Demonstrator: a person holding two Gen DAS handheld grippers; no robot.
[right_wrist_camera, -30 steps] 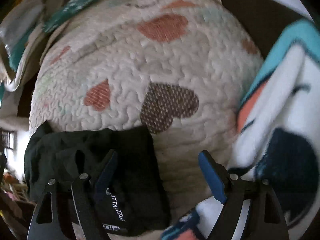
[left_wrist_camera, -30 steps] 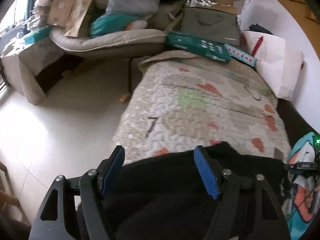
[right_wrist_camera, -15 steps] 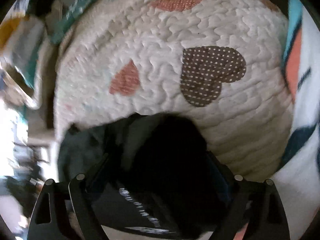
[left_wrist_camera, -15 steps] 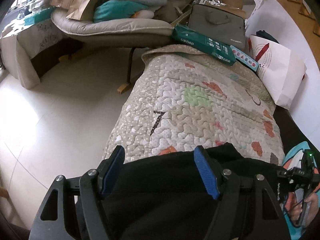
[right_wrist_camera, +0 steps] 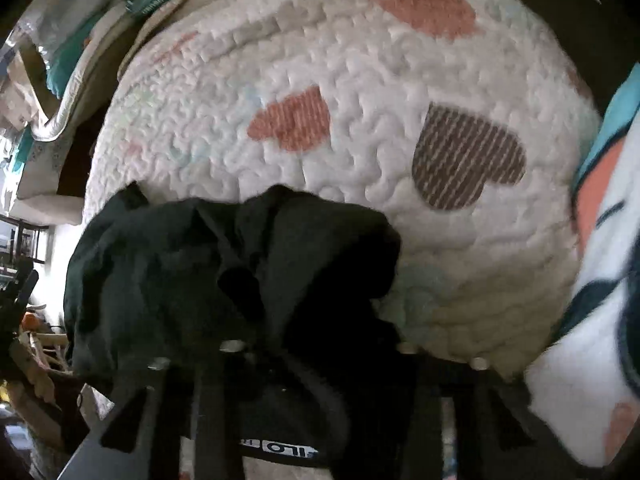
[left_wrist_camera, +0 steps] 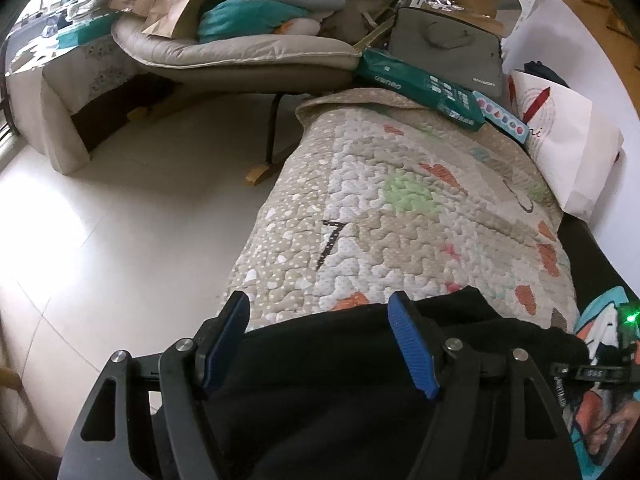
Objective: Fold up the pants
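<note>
Black pants (left_wrist_camera: 340,380) lie bunched at the near end of a quilted bed cover (left_wrist_camera: 400,208). My left gripper (left_wrist_camera: 320,344) is open, its blue pads (left_wrist_camera: 412,348) hovering over the pants' near left part, holding nothing. In the right wrist view the pants (right_wrist_camera: 200,264) are heaped over my right gripper (right_wrist_camera: 308,360); the cloth hides its fingers, so I cannot tell how the jaws stand. A white printed label (right_wrist_camera: 280,449) shows on the cloth at the bottom. The right gripper's body (left_wrist_camera: 592,368) shows at the left view's right edge.
A cluttered lounge chair (left_wrist_camera: 240,52) stands beyond the bed's far end, with a green box (left_wrist_camera: 420,84) and a grey laptop bag (left_wrist_camera: 448,52). A white pillow (left_wrist_camera: 568,152) lies far right, a patterned blanket (right_wrist_camera: 600,280) near right. White tile floor (left_wrist_camera: 120,220) is left.
The right gripper pushed forward into the pants; the cloth now rises bunched over its fingers. The left gripper stayed open over the pants and tilted up slightly.
</note>
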